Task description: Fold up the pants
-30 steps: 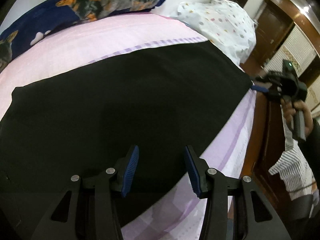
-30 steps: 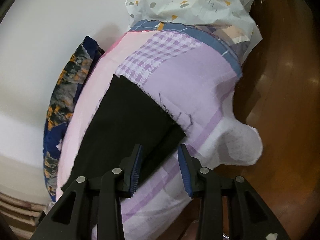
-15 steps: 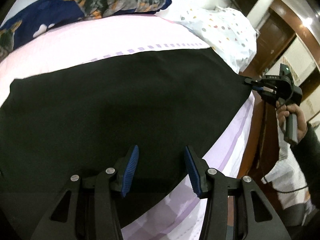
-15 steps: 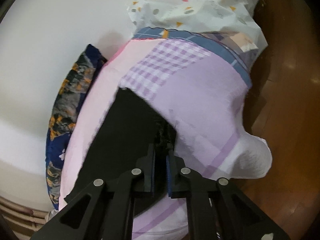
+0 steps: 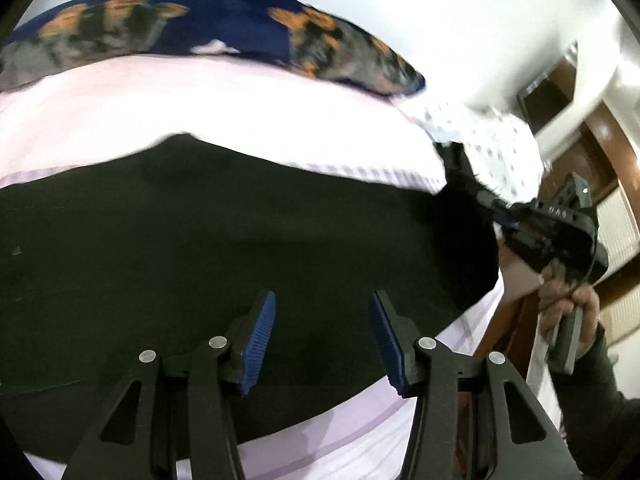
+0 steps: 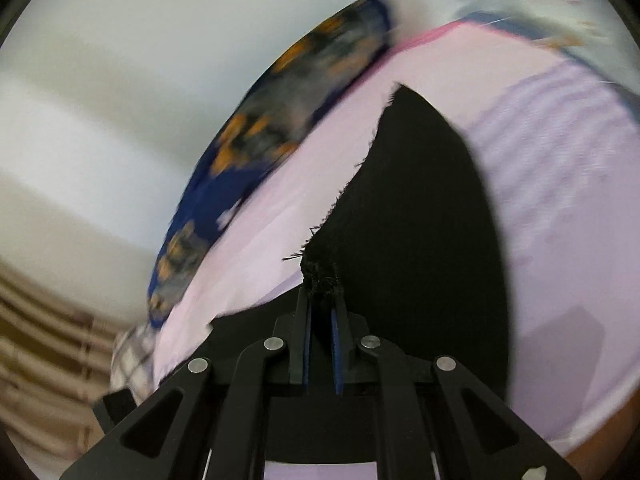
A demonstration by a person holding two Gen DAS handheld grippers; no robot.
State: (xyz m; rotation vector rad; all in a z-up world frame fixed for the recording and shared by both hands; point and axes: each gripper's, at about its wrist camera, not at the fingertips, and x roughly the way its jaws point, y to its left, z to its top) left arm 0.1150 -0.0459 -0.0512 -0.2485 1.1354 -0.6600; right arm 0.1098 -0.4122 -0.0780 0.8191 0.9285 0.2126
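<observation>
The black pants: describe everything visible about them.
The pants are plain black, matte woven-looking fabric, spread mostly flat across the pink-and-lilac sheet on the bed. One frayed corner is lifted off the sheet, pinched between the shut jaws of the right gripper, so the cloth rises in a peaked fold there. The left gripper hovers open over the near edge, touching nothing that can be seen. No seams, pockets or waistband can be made out.

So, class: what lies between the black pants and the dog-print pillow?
In the left wrist view, only bare pink bedsheet separates the black pants from the dog-print pillow.
</observation>
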